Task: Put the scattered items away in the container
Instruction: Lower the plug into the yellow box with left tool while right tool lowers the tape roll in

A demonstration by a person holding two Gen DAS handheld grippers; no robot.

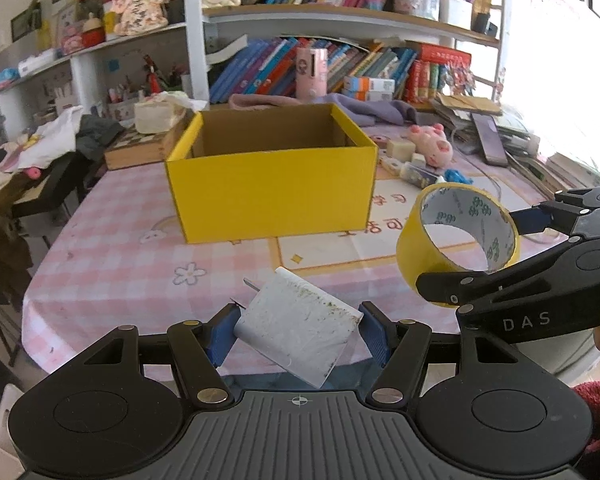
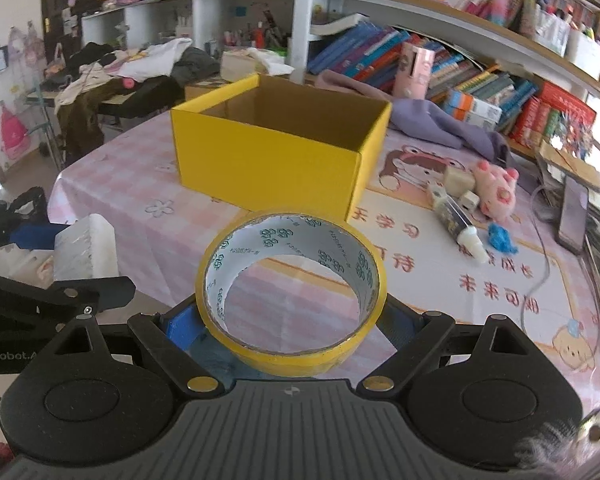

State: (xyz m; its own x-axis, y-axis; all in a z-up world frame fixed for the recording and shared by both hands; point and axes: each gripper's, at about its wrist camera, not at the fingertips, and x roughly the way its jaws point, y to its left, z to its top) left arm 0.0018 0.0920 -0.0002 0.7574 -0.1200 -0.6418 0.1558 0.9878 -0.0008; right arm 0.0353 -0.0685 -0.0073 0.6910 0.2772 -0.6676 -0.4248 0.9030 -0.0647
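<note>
Two items are off the bench: your left gripper (image 1: 298, 330) has its fingers clenched on a scuffed white charger (image 1: 296, 330), your right gripper (image 2: 292, 320) grips a yellow tape roll (image 2: 292, 344), both held before the open yellow box (image 1: 272, 192), whose floor is hidden.

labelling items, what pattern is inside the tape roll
White with green logo print, inside the yellow tape roll; clearest in the right wrist view.
</note>
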